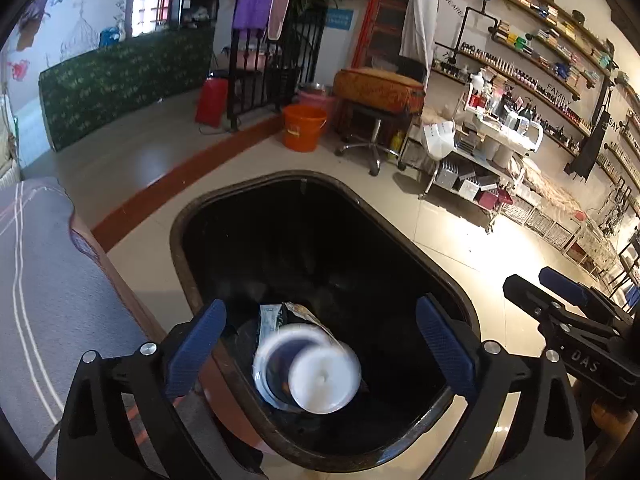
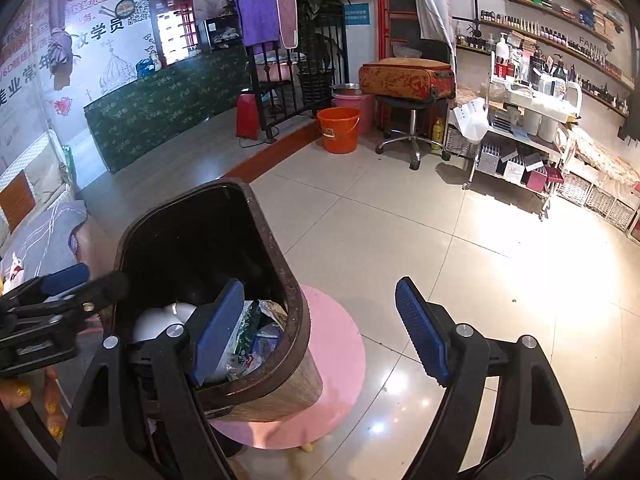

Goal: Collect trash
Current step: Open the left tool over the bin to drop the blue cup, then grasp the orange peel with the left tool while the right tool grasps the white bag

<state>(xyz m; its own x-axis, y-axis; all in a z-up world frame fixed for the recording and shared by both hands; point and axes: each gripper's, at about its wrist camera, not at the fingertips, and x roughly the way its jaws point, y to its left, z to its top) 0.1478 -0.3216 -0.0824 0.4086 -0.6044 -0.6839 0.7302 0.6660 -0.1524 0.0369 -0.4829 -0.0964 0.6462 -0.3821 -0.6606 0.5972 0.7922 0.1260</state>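
A dark brown bin (image 1: 180,232) stands open-topped under my left gripper (image 1: 320,308), whose blue pads are wide apart and touch nothing. Between and below them a white disposable cup (image 1: 320,376) shows blurred inside the bin, over a crumpled wrapper (image 1: 276,316). My right gripper (image 1: 530,278) hangs at the bin's right side. In the right wrist view the right gripper (image 2: 320,286) is open and empty, one pad over the bin's rim (image 2: 296,308), the other over the floor. The cup (image 2: 160,320) and wrappers (image 2: 256,328) lie in the bin, and the left gripper (image 2: 100,276) is at its left.
The bin rests on a pink round stool (image 2: 340,340) beside a bed with a grey cover (image 1: 40,280). Across the tiled floor are an orange bucket (image 1: 304,128), a swivel stool carrying a suitcase (image 1: 376,88), and a white trolley (image 1: 488,140) below stocked shelves.
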